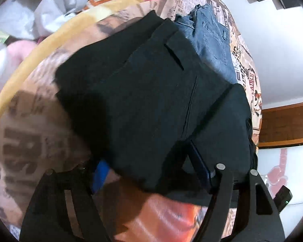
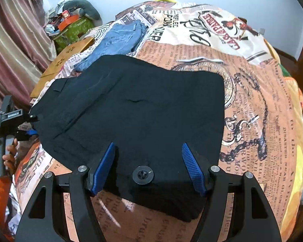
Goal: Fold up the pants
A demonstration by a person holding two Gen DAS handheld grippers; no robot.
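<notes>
Black pants [image 2: 141,111] lie folded and flat on a bed with a newspaper-print sheet [image 2: 252,100]. My right gripper [image 2: 148,144] hovers over their near edge, its blue pads [image 2: 194,169] wide apart and not pressing the cloth. In the left wrist view the black pants [image 1: 151,92] fill the middle. My left gripper [image 1: 147,155] is at their near corner with jaws spread; the cloth lies between the fingers and partly covers the left blue pad [image 1: 100,173]. The left gripper [image 2: 30,125] also shows at the pants' left edge, held by a person's hand [image 2: 9,155].
Folded blue jeans [image 2: 121,38] lie on the sheet just beyond the black pants. A wooden board [image 2: 60,64] and a cluttered pile [image 2: 70,24] sit at the far left by a curtain. White cloth [image 1: 60,6] and a pink plush [image 1: 10,60] lie beside the bed.
</notes>
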